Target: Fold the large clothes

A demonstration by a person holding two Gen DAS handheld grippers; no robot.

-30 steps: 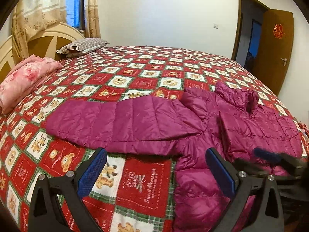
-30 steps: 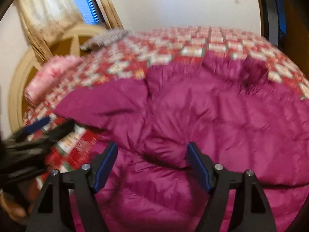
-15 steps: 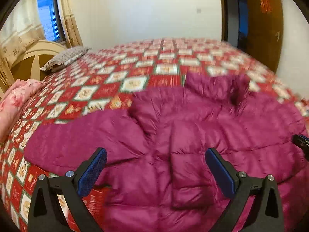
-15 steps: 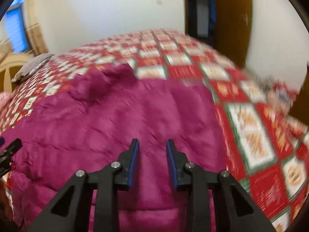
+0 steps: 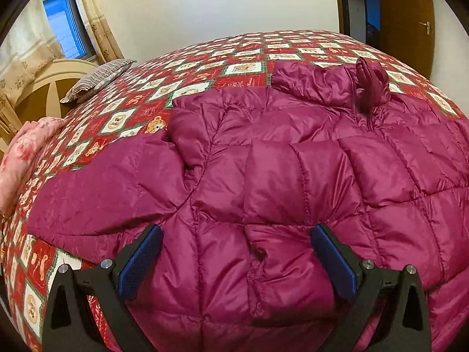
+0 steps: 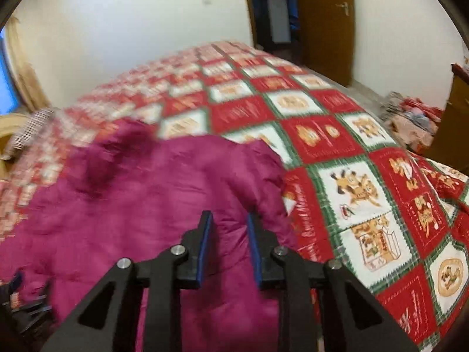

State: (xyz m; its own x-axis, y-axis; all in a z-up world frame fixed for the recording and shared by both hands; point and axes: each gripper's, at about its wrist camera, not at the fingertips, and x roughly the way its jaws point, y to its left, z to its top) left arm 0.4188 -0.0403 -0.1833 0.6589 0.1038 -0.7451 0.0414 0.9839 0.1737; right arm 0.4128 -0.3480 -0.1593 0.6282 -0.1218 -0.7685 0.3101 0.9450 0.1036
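Observation:
A magenta quilted down jacket (image 5: 293,182) lies spread on the bed with one sleeve stretched to the left and its hood (image 5: 369,79) at the far side. My left gripper (image 5: 237,259) is wide open and empty, just above the jacket's near hem. In the blurred right wrist view the jacket (image 6: 140,199) fills the left half. My right gripper (image 6: 230,234) hovers over the jacket's right edge with its jaws narrowed to a small gap and nothing between them.
A red, green and white patchwork bedspread (image 5: 205,70) covers the bed (image 6: 366,176). A striped pillow (image 5: 96,79) and a pink folded quilt (image 5: 20,152) lie by the headboard at the left. A brown door (image 6: 325,20) stands beyond the bed.
Both grippers swung to the right along the jacket. The right gripper's jaws narrowed from wide open to a small gap. The left gripper stayed wide open and came lower over the hem.

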